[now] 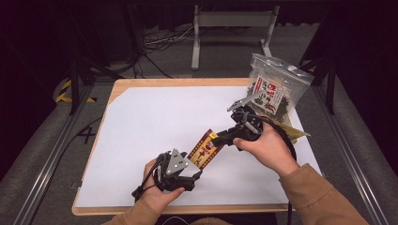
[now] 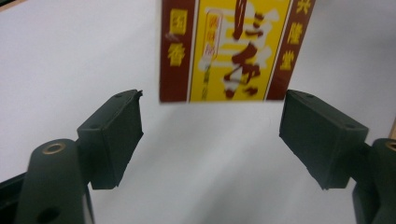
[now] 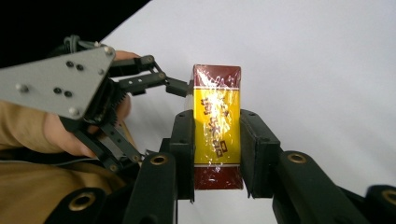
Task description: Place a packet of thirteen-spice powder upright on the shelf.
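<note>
My right gripper (image 3: 217, 154) pinches the yellow-and-maroon packet (image 3: 217, 126) by its narrow sides, holding it above the white sheet (image 1: 155, 122) near the table's middle. My left gripper (image 2: 210, 135) stands spread, touching nothing, the packet's end just beyond its fingertips. A clear snack bag (image 1: 274, 86) stands at the far right.
</note>
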### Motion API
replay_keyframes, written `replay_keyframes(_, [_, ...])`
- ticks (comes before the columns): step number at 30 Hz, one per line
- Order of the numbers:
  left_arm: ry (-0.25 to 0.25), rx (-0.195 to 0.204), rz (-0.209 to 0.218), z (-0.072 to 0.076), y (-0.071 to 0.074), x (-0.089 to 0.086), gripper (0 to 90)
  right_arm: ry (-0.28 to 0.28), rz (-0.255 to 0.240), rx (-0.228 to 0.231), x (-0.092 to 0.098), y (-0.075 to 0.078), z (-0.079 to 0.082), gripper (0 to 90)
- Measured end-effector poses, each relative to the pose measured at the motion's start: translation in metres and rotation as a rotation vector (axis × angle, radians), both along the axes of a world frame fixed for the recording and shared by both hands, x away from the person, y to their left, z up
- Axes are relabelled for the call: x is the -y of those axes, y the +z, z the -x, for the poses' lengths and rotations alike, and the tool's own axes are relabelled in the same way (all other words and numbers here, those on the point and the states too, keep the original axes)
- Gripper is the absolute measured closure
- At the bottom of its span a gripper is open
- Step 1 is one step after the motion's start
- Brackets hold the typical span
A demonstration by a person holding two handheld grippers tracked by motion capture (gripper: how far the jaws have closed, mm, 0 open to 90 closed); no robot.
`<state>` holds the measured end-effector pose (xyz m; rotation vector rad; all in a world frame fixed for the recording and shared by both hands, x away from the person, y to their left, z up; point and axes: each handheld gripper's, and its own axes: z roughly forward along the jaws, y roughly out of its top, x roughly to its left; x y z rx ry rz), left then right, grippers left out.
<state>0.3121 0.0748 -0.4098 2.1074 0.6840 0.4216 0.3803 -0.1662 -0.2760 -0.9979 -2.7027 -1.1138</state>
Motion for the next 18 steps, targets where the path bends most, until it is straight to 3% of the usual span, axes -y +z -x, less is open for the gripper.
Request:
replay_keyframes(9, [0.025,-0.036,0.027,-0.009,0.002,-0.013,21.0,0.039,0.097,0.111,0.019,0.014,0.005,69.6])
replay_keyframes(18, [0.091,-0.055,0.066,-0.02,0.003,-0.031,22.1,0.063,0.173,0.195,0.04,0.024,0.012,69.6])
